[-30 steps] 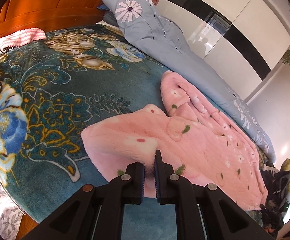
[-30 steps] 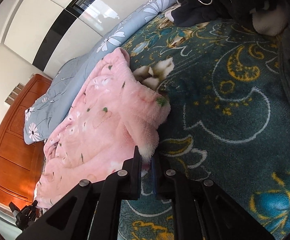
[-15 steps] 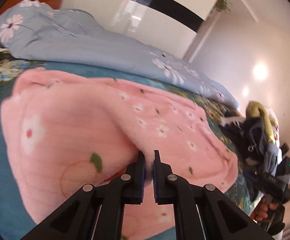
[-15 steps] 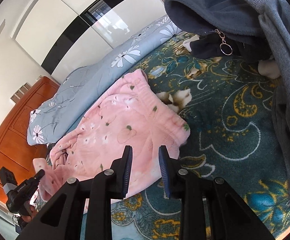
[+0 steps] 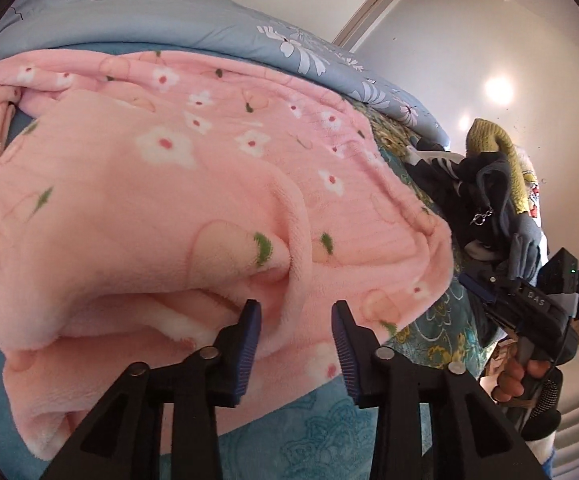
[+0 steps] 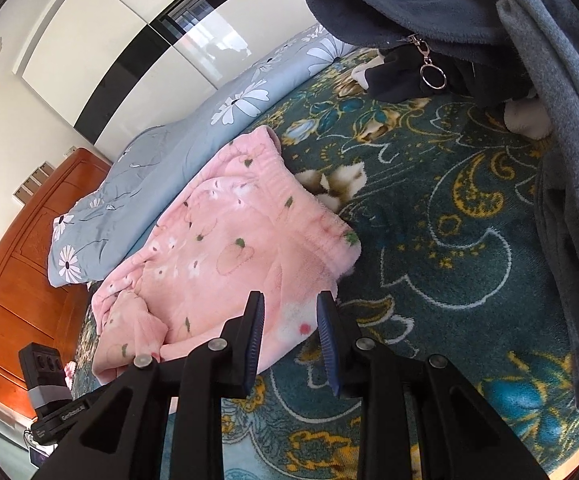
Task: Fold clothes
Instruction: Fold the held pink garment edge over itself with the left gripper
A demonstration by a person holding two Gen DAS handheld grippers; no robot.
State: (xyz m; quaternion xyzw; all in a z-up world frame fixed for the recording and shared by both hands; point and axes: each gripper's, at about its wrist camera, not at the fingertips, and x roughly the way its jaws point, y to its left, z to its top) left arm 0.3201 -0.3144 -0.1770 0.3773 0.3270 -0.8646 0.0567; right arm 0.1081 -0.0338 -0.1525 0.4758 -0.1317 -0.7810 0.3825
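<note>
The pink fleece garment (image 5: 193,184), printed with white flowers and small green leaves, lay folded over on itself on the teal floral bedspread (image 6: 441,216), its elastic waistband end toward the dark pile of clothes and its bunched, rumpled end toward the wooden headboard (image 6: 13,264). In the left wrist view a thick doubled fold of the fleece rose just in front of the left gripper (image 5: 295,316), whose jaws had just been opening; they stood apart with a ridge of pink fabric showing in the gap between them, the blue ribbed pads not pressing on it. The right gripper (image 6: 289,312) hovered over the near edge of the same garment, its jaws parted and holding nothing, the fleece lying beneath and beyond the tips. In the left wrist view, that right gripper appeared at the right side as a black tool held in a person's hand (image 5: 517,376), just past the garment's corner. Along the far side of the garment ran a grey-blue quilt (image 6: 193,128) with white daisies, touching the pink fleece along its long edge. A heap of dark navy and grey clothes (image 6: 469,20) with a metal ring hanging from a zip lay on the bedspread well apart from the garment. A yellow knitted item (image 5: 497,152) topped that heap in the left wrist view. A glossy white wardrobe (image 6: 101,36) with a black band stood behind the bed.
</note>
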